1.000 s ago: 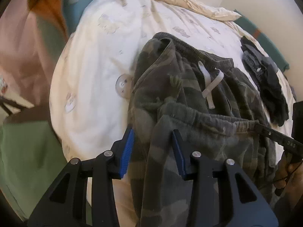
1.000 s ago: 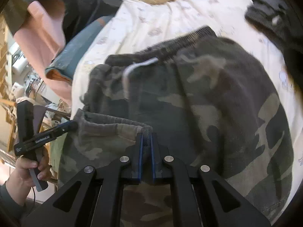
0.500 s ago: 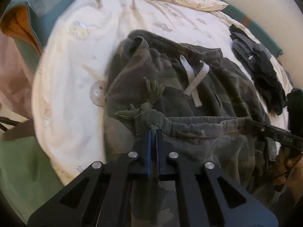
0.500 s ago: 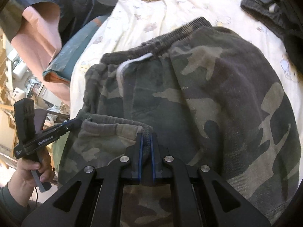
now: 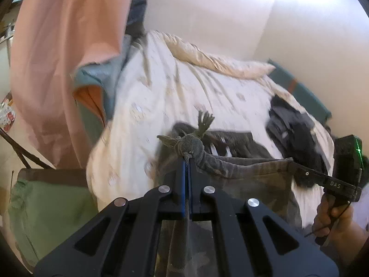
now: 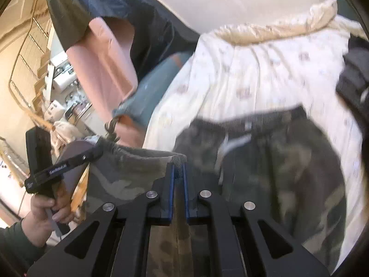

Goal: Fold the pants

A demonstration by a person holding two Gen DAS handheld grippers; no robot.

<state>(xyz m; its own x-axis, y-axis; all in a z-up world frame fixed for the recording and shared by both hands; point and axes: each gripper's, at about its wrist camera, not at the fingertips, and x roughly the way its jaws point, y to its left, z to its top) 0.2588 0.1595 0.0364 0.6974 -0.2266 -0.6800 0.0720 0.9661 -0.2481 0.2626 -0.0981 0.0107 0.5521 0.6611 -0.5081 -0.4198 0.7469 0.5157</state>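
Note:
Camouflage pants [image 6: 288, 159] lie on a cream quilt [image 5: 184, 92], waistband and white drawstring at the far side. My left gripper [image 5: 186, 155] is shut on one end of a leg cuff [image 5: 242, 164], beside its frayed tie cord [image 5: 203, 124]. My right gripper [image 6: 177, 164] is shut on the other end of the same cuff [image 6: 138, 159]. The cuff hangs stretched between both grippers, lifted above the rest of the pants. Each gripper shows in the other's view: the right one [image 5: 297, 165], the left one [image 6: 96, 150].
A dark garment [image 5: 293, 124] lies on the quilt to the right. A pink cloth [image 5: 57, 57] hangs at the left, over a teal and orange cushion [image 5: 96, 85]. A green cover [image 5: 50, 210] sits below left. A beige wall stands behind the bed.
The left gripper closed on the cuff a second ago. Both grippers have since lifted the cuff up off the pants, and the views now tilt toward the wall.

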